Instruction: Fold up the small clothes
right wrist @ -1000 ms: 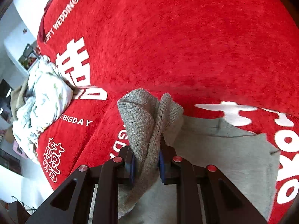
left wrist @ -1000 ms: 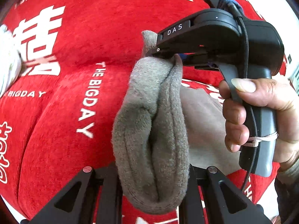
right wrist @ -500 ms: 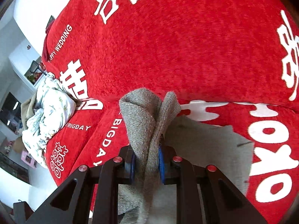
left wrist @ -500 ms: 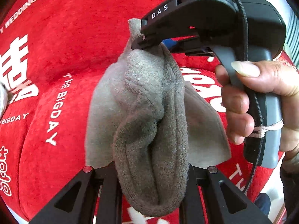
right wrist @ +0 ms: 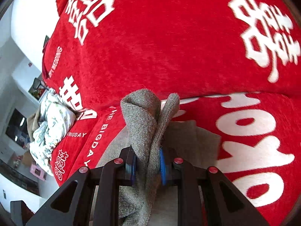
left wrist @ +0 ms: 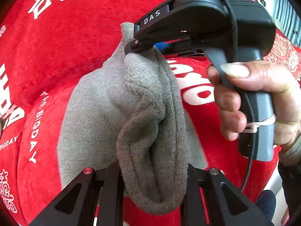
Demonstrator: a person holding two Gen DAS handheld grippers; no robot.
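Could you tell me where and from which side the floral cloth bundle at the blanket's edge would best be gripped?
Take the floral cloth bundle by one of the raised folds on its crumpled top, coming down from above. It lies heaped on the red blanket, so its edges are tucked under, while the upper ridges stand free for a pinch. Both grippers are busy: each is shut on the grey garment.

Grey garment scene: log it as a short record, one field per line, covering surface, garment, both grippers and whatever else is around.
surface: red blanket with white lettering
garment: grey garment, bunched, lifted at two points, its lower part trailing onto the blanket
left gripper: shut on a thick fold of the garment
right gripper: shut on another fold, held by a hand
other: pile of pale printed cloth at the blanket's far left edge
fold progress: not laid flat yet
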